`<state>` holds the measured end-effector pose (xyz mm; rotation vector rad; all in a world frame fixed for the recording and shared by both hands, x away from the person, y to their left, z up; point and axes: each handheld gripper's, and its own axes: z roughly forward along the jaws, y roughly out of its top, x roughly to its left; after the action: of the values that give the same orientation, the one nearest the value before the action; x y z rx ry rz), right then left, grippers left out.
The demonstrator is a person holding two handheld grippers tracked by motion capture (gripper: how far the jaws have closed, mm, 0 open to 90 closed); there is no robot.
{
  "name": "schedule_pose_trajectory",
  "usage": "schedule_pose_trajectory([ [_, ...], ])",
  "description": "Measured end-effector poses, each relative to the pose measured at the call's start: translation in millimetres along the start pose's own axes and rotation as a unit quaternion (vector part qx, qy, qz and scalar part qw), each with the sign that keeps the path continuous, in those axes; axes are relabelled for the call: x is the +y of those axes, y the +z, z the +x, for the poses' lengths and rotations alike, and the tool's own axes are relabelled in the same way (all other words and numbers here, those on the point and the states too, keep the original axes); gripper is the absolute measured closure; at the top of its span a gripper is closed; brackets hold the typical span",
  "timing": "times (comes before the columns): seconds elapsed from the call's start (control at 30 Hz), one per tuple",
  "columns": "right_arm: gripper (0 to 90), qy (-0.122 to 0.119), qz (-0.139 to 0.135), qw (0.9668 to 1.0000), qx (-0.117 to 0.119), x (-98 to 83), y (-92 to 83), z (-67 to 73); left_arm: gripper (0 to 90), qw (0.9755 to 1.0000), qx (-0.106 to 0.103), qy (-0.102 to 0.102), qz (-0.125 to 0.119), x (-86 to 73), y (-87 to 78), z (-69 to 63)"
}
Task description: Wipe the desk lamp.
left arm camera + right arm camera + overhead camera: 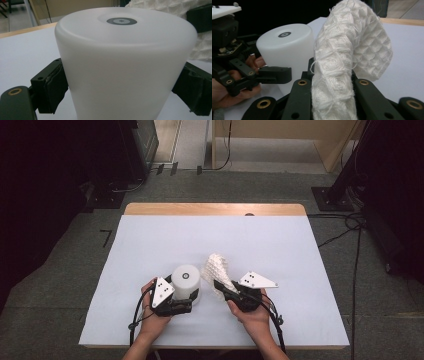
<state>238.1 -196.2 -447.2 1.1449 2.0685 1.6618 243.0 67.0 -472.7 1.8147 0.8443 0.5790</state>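
1. A white upturned plastic cup (pixel 186 281) is clamped between the jaws of the left gripper (pixel 192 292), standing near the front of the white-covered table (pixel 150 245).
2. A white waffle-weave cloth (pixel 218 270) is pinched upright in the closed right gripper (pixel 220 285), just beside the cup.

readable text: none | labels/brands: none | numbers/signs: none legible on any surface
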Motion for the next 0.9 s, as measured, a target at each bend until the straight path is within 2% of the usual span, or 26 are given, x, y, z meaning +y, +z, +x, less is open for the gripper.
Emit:
schedule_pose_trajectory([
  [0.07,76.3,-0.003,0.005,1.0000,-0.008,-3.0,2.1,-2.7,8.7,0.9999,-0.001,0.009,-0.005,-1.7,-0.4,-1.0],
  [0.2,75.5,-0.008,0.014,0.9996,-0.025,-8.3,4.9,-7.0,8.6,1.0000,-0.006,0.002,-0.001,-2.5,-2.2,1.3],
  [0.27,75.4,-0.012,0.017,0.9986,-0.049,-9.2,4.0,-9.8,8.4,1.0000,-0.005,-0.008,0.001,-3.0,-3.6,2.5],
  [0.3,75.4,-0.015,0.017,0.9972,-0.072,-9.0,1.7,-12.7,7.2,0.9996,-0.001,-0.026,-0.004,-2.9,-4.4,1.6],
  [0.33,75.4,-0.015,0.017,0.9972,-0.072,-9.0,1.7,-12.7,5.6,0.9996,-0.001,-0.026,-0.004,-2.9,-4.4,1.6],
  [0.4,75.4,-0.020,0.019,0.9963,-0.082,-9.1,0.8,-14.7,3.3,0.9990,0.000,-0.044,-0.007,-1.4,-4.5,-1.6],
  [0.43,75.4,-0.021,0.021,0.9961,-0.084,-9.6,1.3,-15.2,2.7,0.9988,0.011,-0.048,-0.007,-0.2,-4.7,-4.9],
  [0.47,75.3,-0.019,0.030,0.9961,-0.081,-12.8,5.0,-14.3,2.1,0.9981,0.032,-0.053,-0.007,1.2,-4.2,-9.9],
  [0.5,75.3,-0.019,0.030,0.9961,-0.081,-12.8,5.0,-14.3,2.1,0.9981,0.032,-0.053,-0.007,1.2,-4.2,-9.9],
  [0.57,75.3,-0.026,0.046,0.9961,-0.071,-18.6,12.8,-8.8,3.6,0.9963,0.063,-0.058,0.006,0.9,-0.8,-15.3],
  [0.6,75.3,-0.026,0.046,0.9961,-0.071,-18.6,12.8,-8.8,4.6,0.9963,0.063,-0.058,0.006,0.9,-0.8,-15.3],
  [0.63,75.2,-0.031,0.058,0.9959,-0.062,-22.1,17.9,-4.4,6.5,0.9959,0.062,-0.064,0.009,0.1,0.3,-15.6],
  [0.73,75.1,-0.032,0.066,0.9958,-0.054,-25.1,22.4,-2.0,7.4,0.9960,0.066,-0.060,0.005,-0.3,0.1,-17.2],
  [0.77,75.2,-0.033,0.083,0.9949,-0.046,-29.7,28.3,-0.4,7.5,0.9960,0.068,-0.058,0.006,0.0,-0.2,-17.8],
  [0.8,75.2,-0.033,0.083,0.9949,-0.046,-29.7,28.3,-0.4,7.8,0.9960,0.068,-0.058,0.006,0.0,-0.2,-17.8],
  [0.87,75.3,-0.031,0.091,0.9945,-0.043,-33.7,32.2,1.4,8.3,0.9962,0.072,-0.048,0.003,0.3,-0.8,-18.4],
  [0.9,75.5,-0.031,0.093,0.9946,-0.033,-34.8,34.1,3.8,8.6,0.9971,0.061,-0.045,0.005,1.4,-1.7,-16.2],
])
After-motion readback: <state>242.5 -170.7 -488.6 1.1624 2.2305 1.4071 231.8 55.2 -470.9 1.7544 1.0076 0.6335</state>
